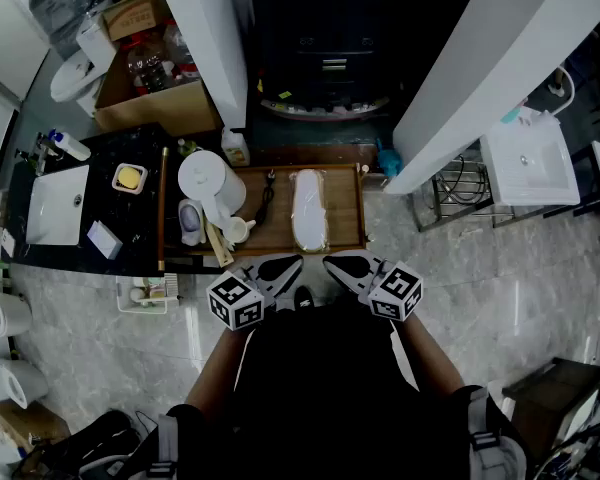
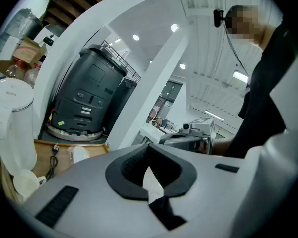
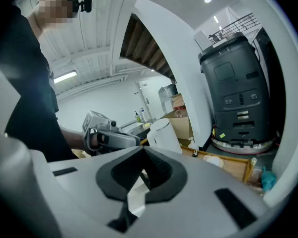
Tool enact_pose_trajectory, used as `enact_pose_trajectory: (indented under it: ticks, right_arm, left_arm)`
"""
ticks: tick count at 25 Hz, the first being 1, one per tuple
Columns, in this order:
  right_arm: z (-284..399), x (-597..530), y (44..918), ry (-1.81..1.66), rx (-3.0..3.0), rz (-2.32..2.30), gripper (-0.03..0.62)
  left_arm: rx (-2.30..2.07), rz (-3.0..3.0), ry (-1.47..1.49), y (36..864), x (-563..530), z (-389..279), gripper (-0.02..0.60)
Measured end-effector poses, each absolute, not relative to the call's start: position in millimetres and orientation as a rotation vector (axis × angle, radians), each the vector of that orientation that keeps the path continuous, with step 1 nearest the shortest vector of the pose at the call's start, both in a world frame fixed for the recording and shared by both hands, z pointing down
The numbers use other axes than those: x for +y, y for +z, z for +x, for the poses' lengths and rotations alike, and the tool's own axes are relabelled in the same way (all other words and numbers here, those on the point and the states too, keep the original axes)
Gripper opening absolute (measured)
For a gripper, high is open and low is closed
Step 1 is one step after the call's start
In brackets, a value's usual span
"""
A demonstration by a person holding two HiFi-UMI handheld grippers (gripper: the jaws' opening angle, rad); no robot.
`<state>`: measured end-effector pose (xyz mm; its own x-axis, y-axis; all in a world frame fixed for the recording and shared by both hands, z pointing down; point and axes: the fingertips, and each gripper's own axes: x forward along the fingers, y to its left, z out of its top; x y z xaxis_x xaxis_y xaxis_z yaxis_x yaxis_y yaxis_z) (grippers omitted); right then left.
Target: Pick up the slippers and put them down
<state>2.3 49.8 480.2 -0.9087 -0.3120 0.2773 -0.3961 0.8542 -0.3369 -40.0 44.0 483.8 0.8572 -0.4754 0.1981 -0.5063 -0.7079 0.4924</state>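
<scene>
Slippers (image 1: 309,211): white, judged light and soft, likely flexed under grip, not fragile. Hold best taken across side edge or upper band. Laid lengthwise on wooden tray (image 1: 345,236), ahead of both grippers and apart from them. Left gripper (image 1: 280,270) clenched, nothing held; right gripper (image 1: 348,266) likewise closed, empty. White kettle (image 1: 210,180) seen left of slippers. Pale marble floor (image 1: 480,268) around; dark machine (image 1: 325,58) beyond, between white pillars.

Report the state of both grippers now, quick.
Left gripper: shut, holding nothing.
Right gripper: shut, holding nothing.
</scene>
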Motion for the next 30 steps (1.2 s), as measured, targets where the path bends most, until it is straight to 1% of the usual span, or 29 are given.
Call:
enact_pose_trajectory:
  ticks: [17,30]
  right_arm:
    - [1.6,50.7,482.3,0.628,-2.824,0.552,0.006]
    - [7.8,42.4,504.7,0.675,-2.768,0.610,0.007]
  left_arm:
    - [-0.721,2.470,0.083,488.5,46.5,-43.9,0.012]
    - [-0.715,2.402,0.042,506.1,45.3,-49.1,0.014]
